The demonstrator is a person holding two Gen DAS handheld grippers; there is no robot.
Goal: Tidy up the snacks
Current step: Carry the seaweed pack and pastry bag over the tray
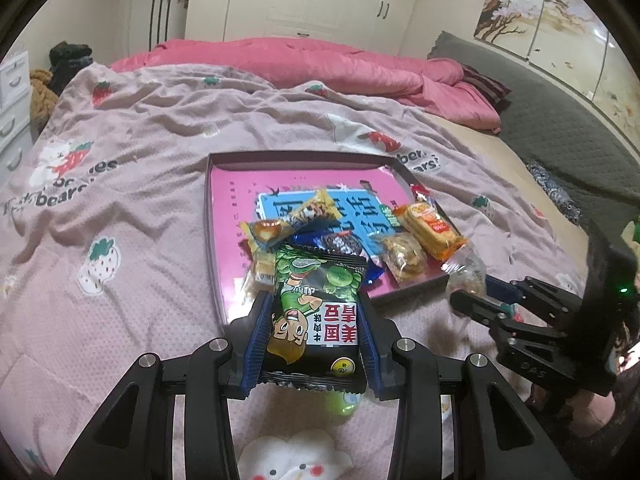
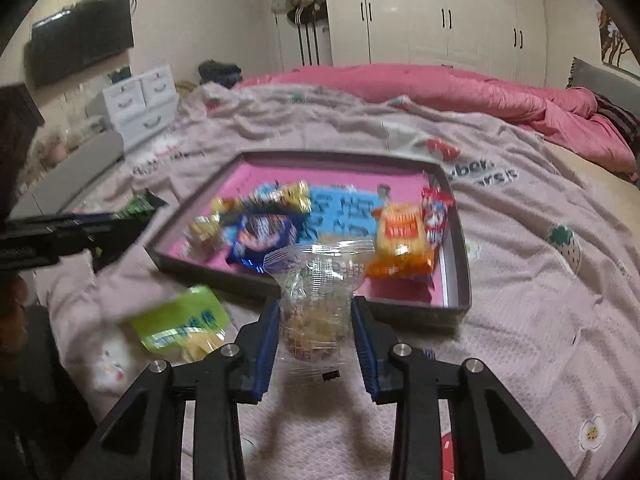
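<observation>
Pinching a glossy black-and-green crinkled foil pea packet [image 1: 316, 316], the left tool [image 1: 314, 340] is clamped; the right tool [image 2: 316, 340] grips a clear plastic snack pouch [image 2: 316, 296]. A blurred, seemingly lime-green packet [image 2: 184, 320] shows clearly only from the right wrist.

Pink quilt [image 1: 320, 68] lies on the strawberry bedspread [image 1: 160, 140] before white wardrobes [image 2: 440, 12].

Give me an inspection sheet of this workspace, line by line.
Surface: bed under a wrinkled pink strawberry blanket.
Job's things: shallow tray with a pink printed base, holding several snack packets; a lime-green packet lies on the blanket outside it.
Clutter: pink quilt bunched at the far side.
Grippers: left gripper shut on the green pea packet; right gripper shut on a clear snack bag, near the tray's front edge.
Cables: nothing seen.
Surroundings: white wardrobes, white drawer unit, wall-mounted TV.
</observation>
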